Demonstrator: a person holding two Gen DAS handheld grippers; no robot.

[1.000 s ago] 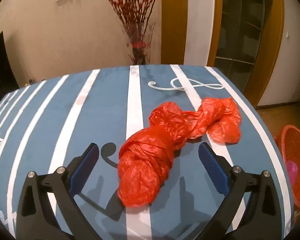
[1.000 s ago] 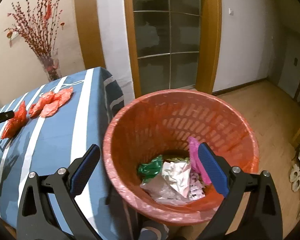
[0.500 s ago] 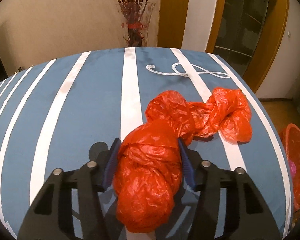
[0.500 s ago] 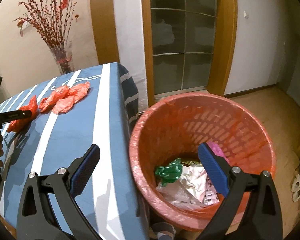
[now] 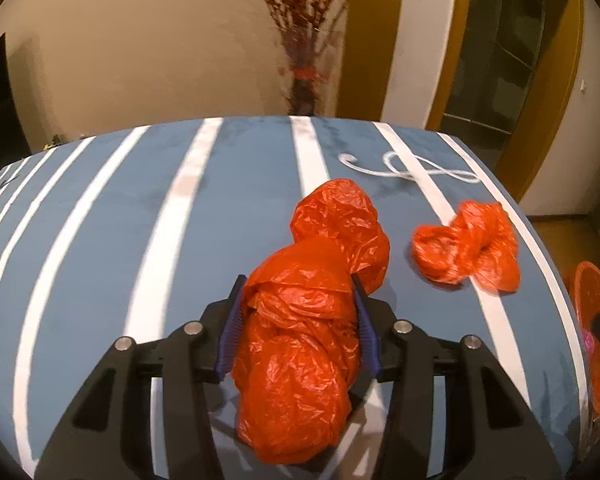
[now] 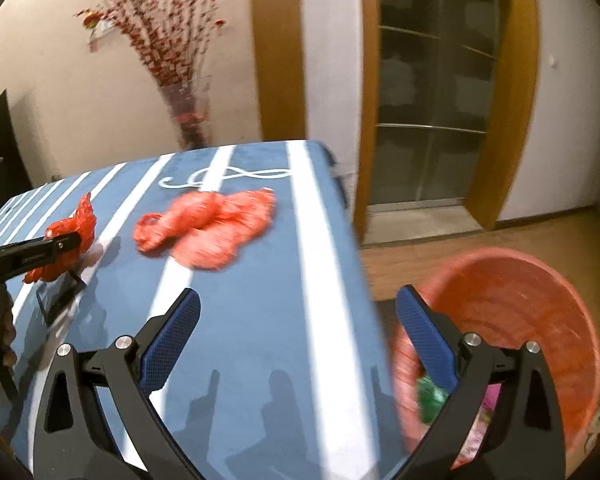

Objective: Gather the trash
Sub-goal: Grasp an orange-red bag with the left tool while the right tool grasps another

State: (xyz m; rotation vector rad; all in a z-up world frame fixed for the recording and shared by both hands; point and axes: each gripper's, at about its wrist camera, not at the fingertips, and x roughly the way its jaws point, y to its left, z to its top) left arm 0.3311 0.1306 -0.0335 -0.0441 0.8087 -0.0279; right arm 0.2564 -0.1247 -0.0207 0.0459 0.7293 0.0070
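Note:
My left gripper (image 5: 298, 312) is shut on a crumpled red plastic bag (image 5: 312, 320) and holds it lifted a little above the blue striped table (image 5: 140, 220); it also shows at the left of the right wrist view (image 6: 70, 236). A second red plastic bag (image 5: 468, 248) lies on the table to the right, apart from the first, and shows in the right wrist view (image 6: 208, 228). My right gripper (image 6: 298, 336) is open and empty over the table's right edge. The orange trash basket (image 6: 540, 320) stands on the floor to its right, holding several pieces of trash.
A glass vase of red branches (image 5: 304, 80) stands behind the table's far edge. A white treble clef ornament (image 5: 412, 168) is on the cloth. Glass doors with wooden frames (image 6: 432, 100) are behind the basket. Wooden floor (image 6: 500, 236) surrounds the basket.
My left gripper closed on the nearer red bag and pulled it up and away from the second bag. My right gripper swung left from above the basket to over the table edge.

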